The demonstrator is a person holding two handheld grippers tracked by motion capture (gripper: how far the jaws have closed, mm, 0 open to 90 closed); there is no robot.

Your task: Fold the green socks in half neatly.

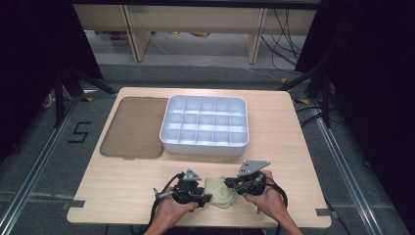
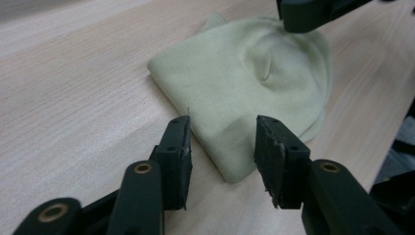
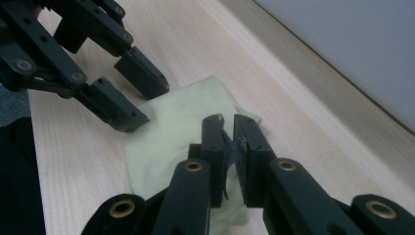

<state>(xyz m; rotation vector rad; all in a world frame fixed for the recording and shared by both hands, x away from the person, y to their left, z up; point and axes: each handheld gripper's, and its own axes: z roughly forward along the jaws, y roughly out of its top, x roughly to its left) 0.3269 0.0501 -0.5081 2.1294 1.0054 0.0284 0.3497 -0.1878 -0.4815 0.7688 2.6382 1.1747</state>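
Overhead, divided tray [image 1: 205, 122] sits beyond cloth [image 1: 219, 192].

Pale green cloth [image 1: 219, 191] laid flat near front edge of wooden table [image 1: 274, 122], flanked by both grippers. Left gripper [image 1: 205, 198] held at cloth's left edge, right gripper [image 1: 229, 185] at its right edge; jaw state not resolvable from this height. Each gripper gripped by one hand, forearms entering from bottom. White compartment tray [image 1: 204, 145] set mid-table, cells seen bare. Brown translucent lid [image 1: 133, 128] laid flat just left of tray, touching or nearly so.
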